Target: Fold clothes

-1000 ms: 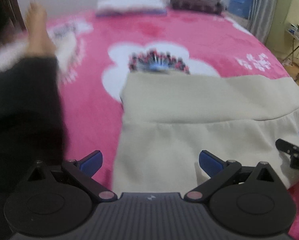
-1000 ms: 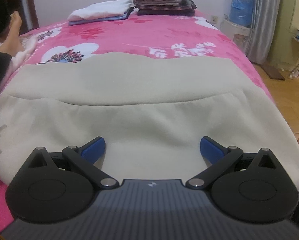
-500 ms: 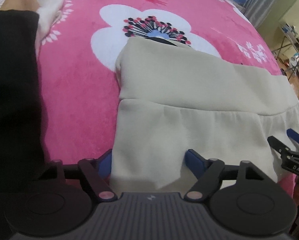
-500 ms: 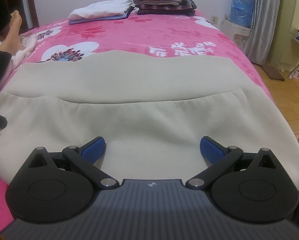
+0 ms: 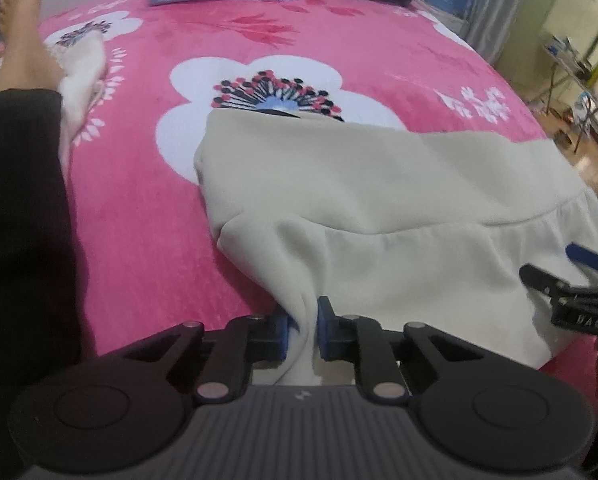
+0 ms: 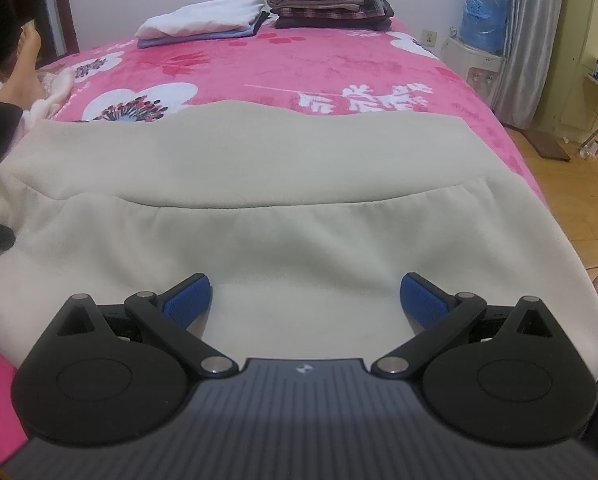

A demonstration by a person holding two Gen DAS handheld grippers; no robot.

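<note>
The jaws of the left gripper [image 5: 302, 330] are closing, and a bunched fold of the cream fleece garment [image 5: 399, 208] sits between the blue pads [image 5: 326, 332]. The cloth is pinched there at its near left corner and pulls up into a little ridge.

The jaws of the right gripper [image 6: 305, 300] are wide apart and hold nothing. They hover just over the near edge of the same garment [image 6: 283, 184].

The garment lies spread across the pink flowered bed blanket [image 6: 291, 68], with a wide darker band along its far side. It looks soft, thick and floppy, and probably light. It will sag and bunch when lifted, so it is best to take it by the corners or the hem, one corner for each gripper.

Both grippers tip down toward the bed, the left one more steeply. A black sleeve [image 5: 19, 208] shows at the left side, and a bare foot [image 5: 21, 36] rests on the bed beyond it. Two stacks of folded clothes [image 6: 267, 10] sit at the far end.
</note>
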